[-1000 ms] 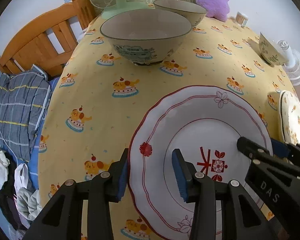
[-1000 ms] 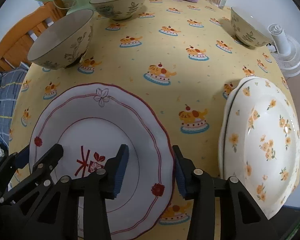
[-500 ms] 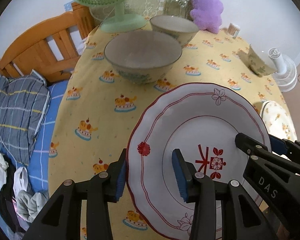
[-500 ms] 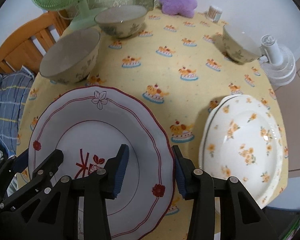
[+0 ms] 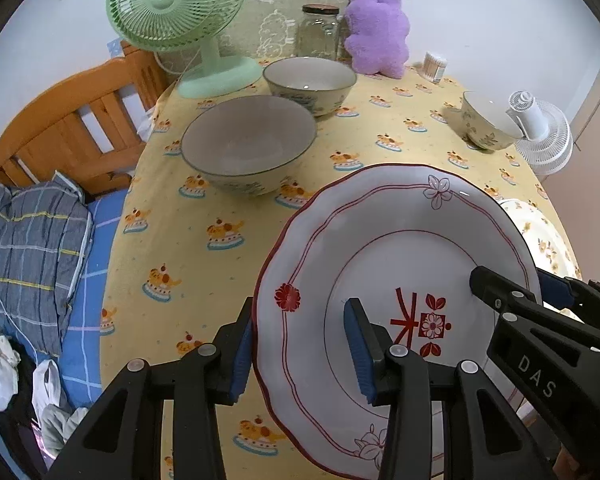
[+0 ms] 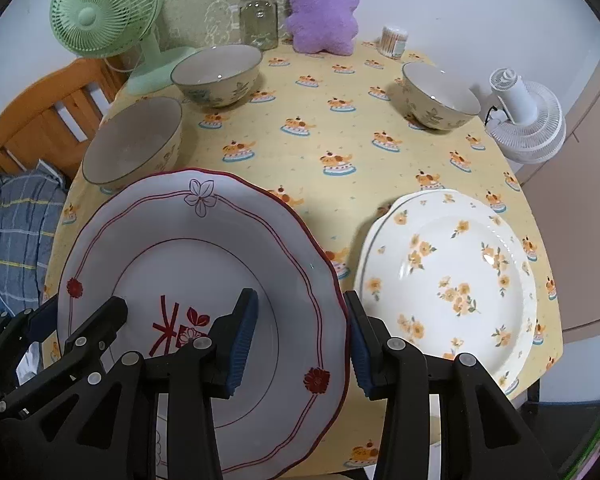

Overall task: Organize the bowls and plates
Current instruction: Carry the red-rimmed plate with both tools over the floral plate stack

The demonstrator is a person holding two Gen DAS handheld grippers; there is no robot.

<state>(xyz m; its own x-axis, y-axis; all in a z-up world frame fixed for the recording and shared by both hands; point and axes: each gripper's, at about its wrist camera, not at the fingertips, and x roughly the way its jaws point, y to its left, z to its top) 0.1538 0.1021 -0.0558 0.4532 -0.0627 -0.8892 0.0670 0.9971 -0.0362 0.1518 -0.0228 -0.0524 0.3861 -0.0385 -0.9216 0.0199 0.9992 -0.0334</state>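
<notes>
A white plate with red trim [image 5: 400,248] [image 6: 204,248] hangs above the yellow tablecloth, held by both grippers. My left gripper [image 5: 300,344] [image 6: 76,312] is shut on its left rim, one pad above and one below. My right gripper [image 6: 300,336] [image 5: 516,284] is shut on the opposite rim in the same way. A floral plate [image 6: 452,272] [image 5: 540,232] lies at the table's right edge, with a second rim showing under it. A large grey-lined bowl [image 5: 248,140] [image 6: 132,140], a second bowl [image 5: 308,80] [image 6: 220,72] and a smaller bowl [image 5: 484,124] [image 6: 440,96] stand farther back.
At the back stand a green fan [image 5: 180,12], a glass jar [image 5: 318,32], a purple plush toy [image 5: 376,32] and a tub of cotton swabs [image 6: 394,40]. A white fan [image 6: 528,120] sits off the right edge. A wooden bed frame [image 5: 68,128] and pillow [image 5: 32,248] lie to the left.
Both grippers have risen together with the red-trimmed plate between them. The table and bowls now look farther below, and more of the back wall shows.
</notes>
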